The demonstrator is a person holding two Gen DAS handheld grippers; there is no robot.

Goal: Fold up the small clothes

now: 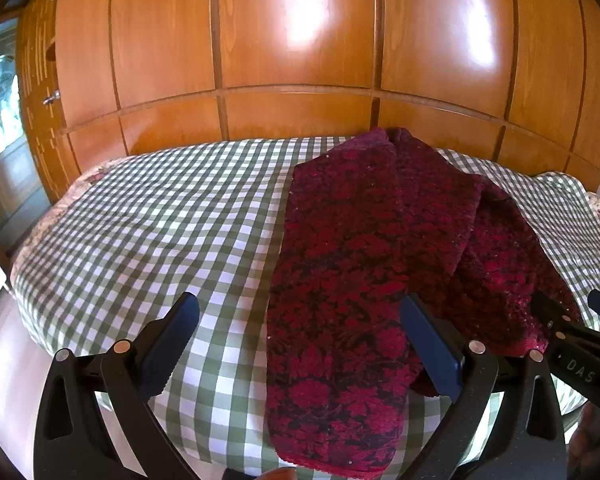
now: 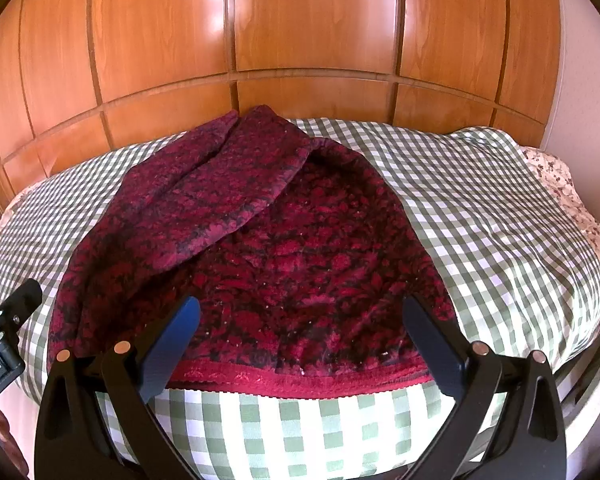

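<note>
Nearest the bed's front edge: left gripper [image 1: 300,340] and right gripper [image 2: 300,340], both spread wide, gripping nothing. Between and beyond them, dark red patterned sweater [image 2: 268,248] lies on the green-checked bedspread [image 2: 480,220], sleeves folded across it. Behind the bed, wooden wardrobe [image 2: 308,20].
</note>
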